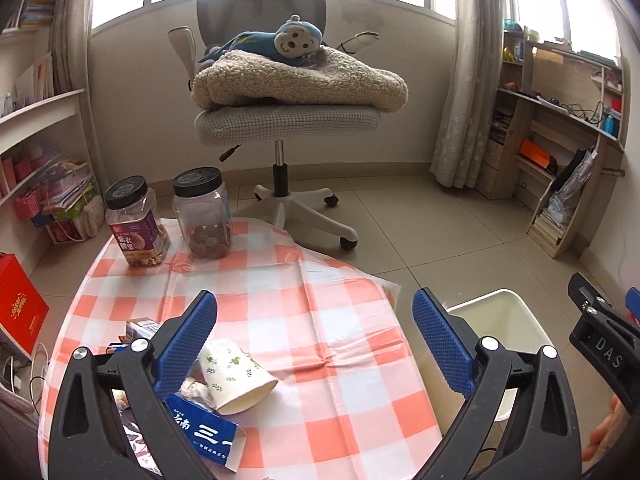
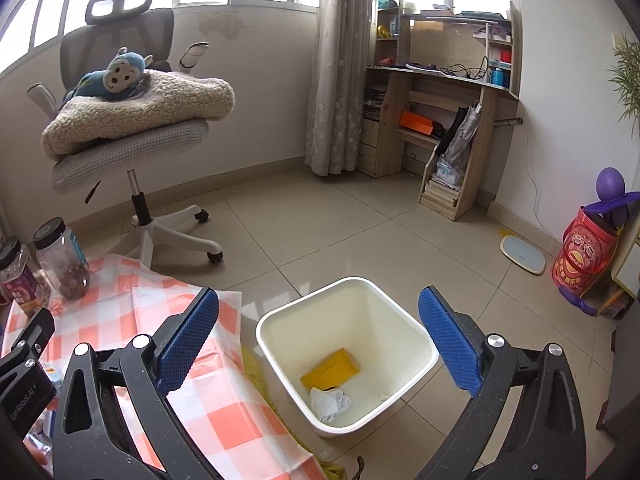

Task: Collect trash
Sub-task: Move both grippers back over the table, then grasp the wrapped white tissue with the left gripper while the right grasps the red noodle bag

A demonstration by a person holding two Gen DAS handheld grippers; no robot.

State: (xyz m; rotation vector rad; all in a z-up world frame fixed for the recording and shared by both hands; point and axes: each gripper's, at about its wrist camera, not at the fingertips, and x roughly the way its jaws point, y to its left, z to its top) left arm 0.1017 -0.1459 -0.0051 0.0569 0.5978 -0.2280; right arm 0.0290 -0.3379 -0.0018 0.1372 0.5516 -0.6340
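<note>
Left wrist: left tool (image 1: pixel 315 320) spread, hiding part of paper cup (image 1: pixel 236 376); right tool (image 2: pixel 319 318) spread above bin (image 2: pixel 348 354).

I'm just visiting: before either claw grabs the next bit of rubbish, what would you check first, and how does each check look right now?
1. Left gripper open and empty: ok.
2. Right gripper open and empty: ok.
3. Bin has room, holding only a yellow box and crumpled paper: ok.
4. Paper cup within the left gripper's reach, lying tipped beside its left finger: ok.
5. Cup empty: cannot tell.
6. Jars well away from the trash: ok.
</note>
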